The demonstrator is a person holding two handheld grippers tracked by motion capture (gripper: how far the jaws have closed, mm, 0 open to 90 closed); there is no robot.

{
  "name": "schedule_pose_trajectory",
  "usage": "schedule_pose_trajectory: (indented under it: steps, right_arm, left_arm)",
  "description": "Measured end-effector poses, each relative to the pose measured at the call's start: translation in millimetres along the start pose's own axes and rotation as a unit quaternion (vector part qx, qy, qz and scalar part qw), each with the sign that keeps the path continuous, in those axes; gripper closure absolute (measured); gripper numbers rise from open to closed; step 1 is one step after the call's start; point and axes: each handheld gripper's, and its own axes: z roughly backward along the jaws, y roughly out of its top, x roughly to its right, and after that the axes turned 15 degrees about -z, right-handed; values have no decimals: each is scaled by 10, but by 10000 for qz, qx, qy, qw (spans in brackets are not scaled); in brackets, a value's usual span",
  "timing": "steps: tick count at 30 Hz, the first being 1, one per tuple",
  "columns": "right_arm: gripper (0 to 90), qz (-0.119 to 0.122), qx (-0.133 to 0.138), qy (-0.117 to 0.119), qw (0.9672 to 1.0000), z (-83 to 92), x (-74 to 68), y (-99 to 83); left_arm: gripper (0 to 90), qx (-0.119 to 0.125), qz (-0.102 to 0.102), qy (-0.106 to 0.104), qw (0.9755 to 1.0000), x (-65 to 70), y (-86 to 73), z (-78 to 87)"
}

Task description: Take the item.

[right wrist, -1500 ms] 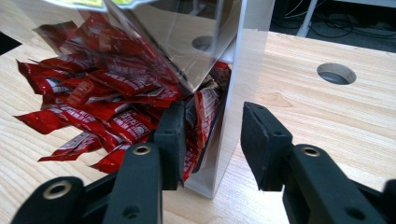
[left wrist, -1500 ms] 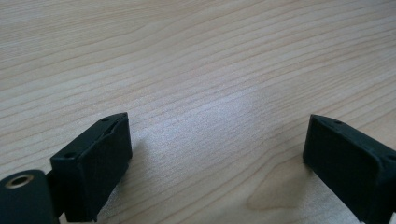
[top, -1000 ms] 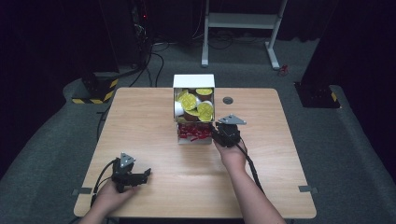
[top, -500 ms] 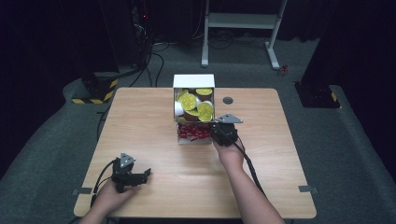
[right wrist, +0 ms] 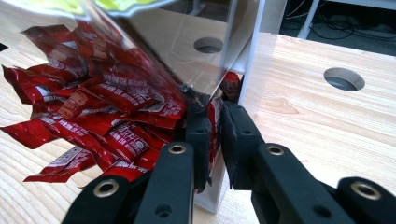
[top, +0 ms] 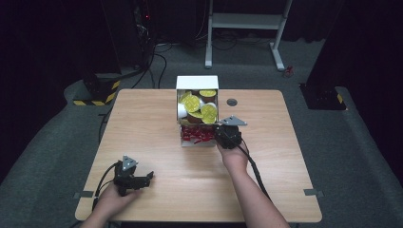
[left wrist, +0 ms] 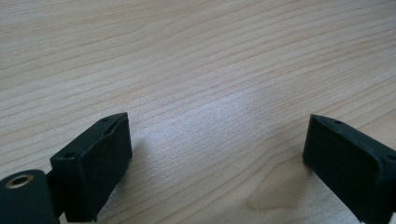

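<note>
right jaws: just been closing, now clenched, with a thin red packet (right wrist: 215, 122) nipped between them; right gripper (right wrist: 215, 112) at the front right corner of the box (right wrist: 247, 60)
packet in grip: standing on edge at the right rim of the pile, just inside the box's white right wall, under the lower lip of the clear slanted panel (right wrist: 187, 51)
long axis: along the jaws' own line, roughly front to back of the box; judged a straight pull back out of the front opening
direction of pull: away from the box toward the person, over bare surface (right wrist: 327, 130)
hazard, as a judgement: wall and panel lip very close to the jaws, so a sideways or upward tug likely to snag
pile: remaining red packets (right wrist: 102, 107) spilling out left of the jaws, overlapping, some touching the gripped one; neighbours may drag along
upper box: yellow-lidded cups (top: 195, 103) behind and above the packets, not involved
left jaws: released, wide apart, nothing between; left gripper (left wrist: 217, 140) low over bare wood
nearer hand: right, at the box itself; left gripper (top: 142, 179) well apart from the box, at the near left of the surface
</note>
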Motion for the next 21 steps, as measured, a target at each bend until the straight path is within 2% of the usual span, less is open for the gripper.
schedule_pose_trajectory:
  steps: [10, 21]
  right_arm:
    - [870, -15, -4, -13, 10000, 6, -9, -21]
    - [877, 27, 45, 56, 10000, 60, 1, -63]
  left_arm:
    - [83, -3, 0, -7, 10000, -2, 0, 1]
    - [84, -2, 0, -7, 10000, -1, 0, 1]
